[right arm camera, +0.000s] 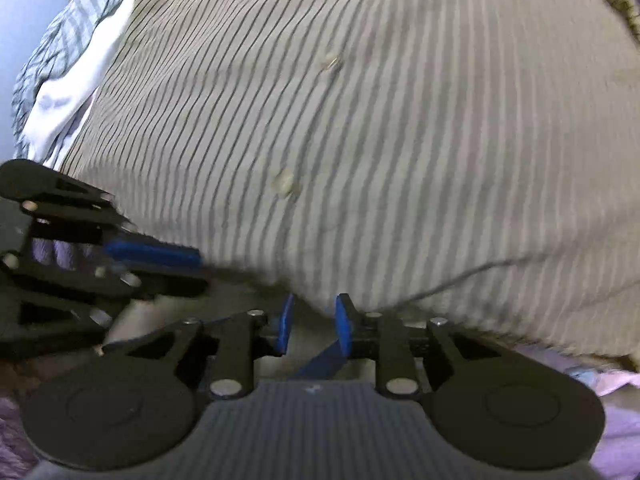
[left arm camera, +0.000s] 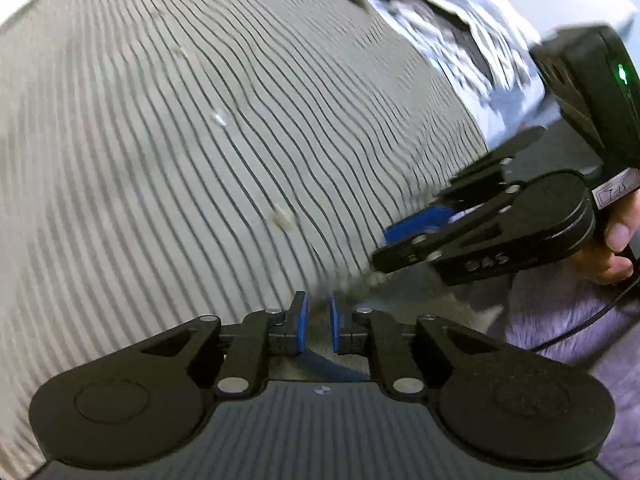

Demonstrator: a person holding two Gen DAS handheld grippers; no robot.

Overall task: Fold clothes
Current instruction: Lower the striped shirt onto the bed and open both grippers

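A beige shirt (left arm camera: 200, 140) (right arm camera: 360, 120) with thin dark stripes and pale buttons (left arm camera: 284, 216) lies spread flat and fills both views. My left gripper (left arm camera: 318, 308) points down at its near hem. Its blue pads stand a little apart, with the hem's edge in the gap and not pinched. My right gripper (right arm camera: 315, 312) stands at the same hem, jaws parted wider, with the cloth edge just ahead of the pads. Each gripper shows in the other's view: the right gripper (left arm camera: 386, 244) at the right, the left gripper (right arm camera: 198, 270) at the left, close together.
A crumpled blue-and-white plaid garment (left arm camera: 452, 32) (right arm camera: 60, 60) lies beyond the shirt's far corner. A lilac cover (left arm camera: 560, 320) (right arm camera: 624, 440) shows under the near hem. A person's hand (left arm camera: 616, 240) holds the right gripper's handle, with a cable trailing from it.
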